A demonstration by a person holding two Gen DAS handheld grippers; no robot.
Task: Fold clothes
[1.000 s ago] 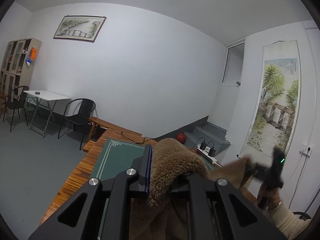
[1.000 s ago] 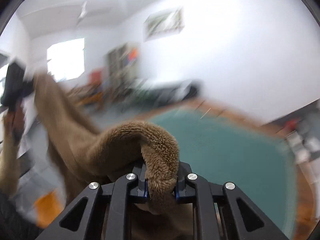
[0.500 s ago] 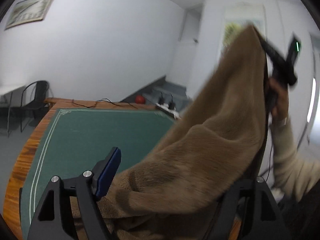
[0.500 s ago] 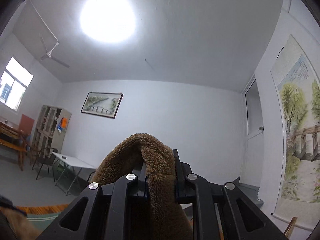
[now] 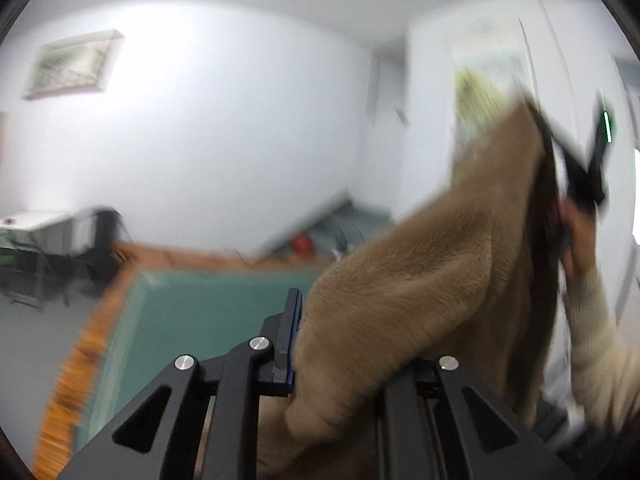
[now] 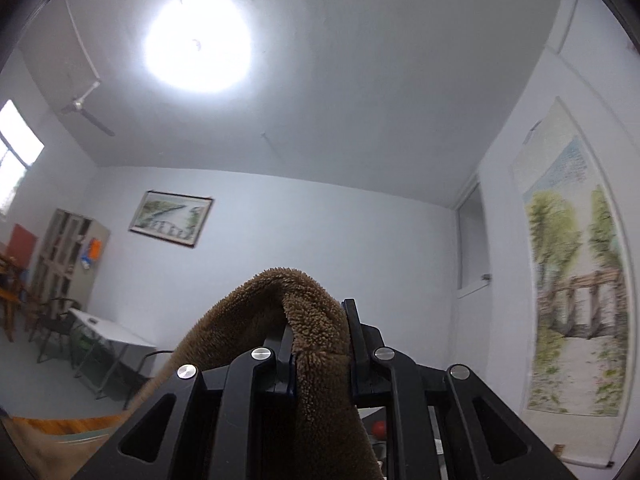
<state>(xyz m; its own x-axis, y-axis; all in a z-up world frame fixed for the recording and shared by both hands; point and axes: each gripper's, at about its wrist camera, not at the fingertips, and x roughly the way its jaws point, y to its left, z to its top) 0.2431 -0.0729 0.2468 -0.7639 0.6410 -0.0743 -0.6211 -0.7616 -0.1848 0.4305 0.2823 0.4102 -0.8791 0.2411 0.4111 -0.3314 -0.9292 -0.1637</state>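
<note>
A brown fleece garment (image 5: 420, 280) hangs in the air between both grippers, above a green-topped table (image 5: 200, 312). My left gripper (image 5: 340, 312) points level over the table. Its jaws are closing on a thick fold of the fleece, which touches the blue pad (image 5: 296, 320) and hides the other finger. In the left wrist view, a hand (image 5: 576, 236) in a cream sleeve holds my right gripper (image 5: 580, 168) high at the right, lifting the garment's far corner. The right gripper (image 6: 318, 316) tilts up toward the ceiling, shut on a fleece fold (image 6: 280, 292).
The table has a wooden border (image 5: 80, 360). A red ball (image 5: 300, 242) and a power strip lie beyond its far edge. A white folding table (image 6: 112, 332) with black chairs and a cabinet (image 6: 68, 252) stand at the left wall. A scroll painting (image 6: 572, 300) hangs on the right wall.
Half a second ago the left jaws stood wide with fleece draped across them; now they have closed on it. The right gripper kept its grip, rose and tilted further toward the ceiling.
</note>
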